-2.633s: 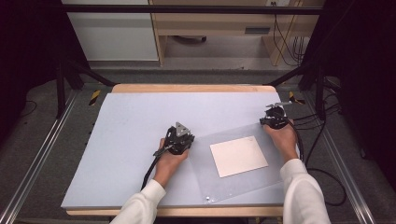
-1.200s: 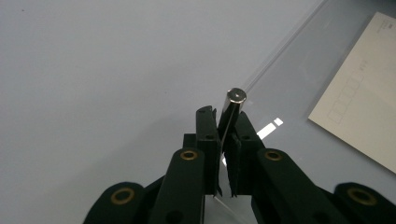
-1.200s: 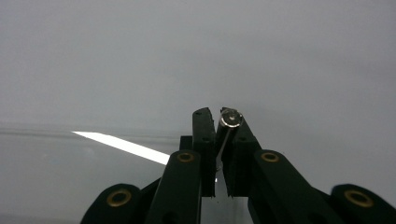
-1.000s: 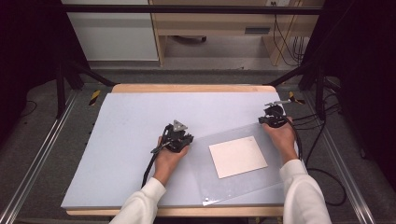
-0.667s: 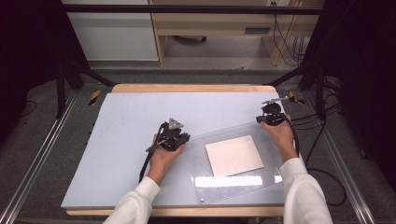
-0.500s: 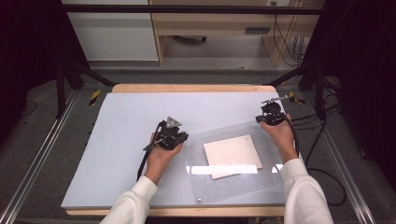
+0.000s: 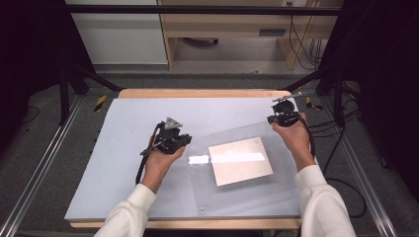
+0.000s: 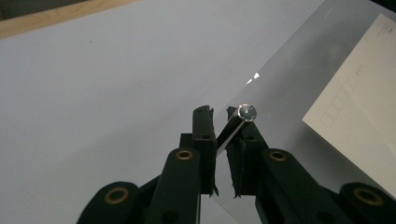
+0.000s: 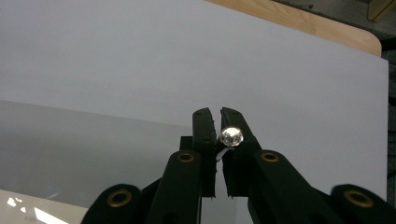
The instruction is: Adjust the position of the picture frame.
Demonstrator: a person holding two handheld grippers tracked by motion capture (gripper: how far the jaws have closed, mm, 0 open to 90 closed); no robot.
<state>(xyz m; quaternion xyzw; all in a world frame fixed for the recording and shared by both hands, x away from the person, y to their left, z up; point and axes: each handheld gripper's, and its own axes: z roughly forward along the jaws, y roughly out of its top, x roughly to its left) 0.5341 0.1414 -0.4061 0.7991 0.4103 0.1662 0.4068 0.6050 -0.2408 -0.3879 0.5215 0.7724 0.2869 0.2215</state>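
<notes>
A clear plastic sheet (image 7: 247, 190) lies tilted over the grey mat, its far edge raised and its near edge low by the table's front. A pale card (image 7: 240, 160) shows through it. My left gripper (image 7: 180, 140) is shut on the sheet's far left corner. In the left gripper view the jaws (image 8: 218, 112) pinch the sheet's edge beside a small metal stud (image 8: 246, 112), with the card (image 8: 359, 116) at the right. My right gripper (image 7: 276, 116) is shut on the far right corner. Its jaws (image 9: 215, 113) clamp the edge by another stud (image 9: 231, 136).
The grey mat (image 7: 123, 148) covers a wooden table (image 7: 197, 93), with open mat left of and beyond the sheet. Metal rails (image 7: 34, 182) run along both sides. Cables (image 7: 341, 148) trail off the right edge. A shelf unit (image 7: 222, 29) stands beyond the table.
Both hands have risen and lifted the sheet's far edge off the mat. A bright strip of glare has moved up across the sheet onto the card.
</notes>
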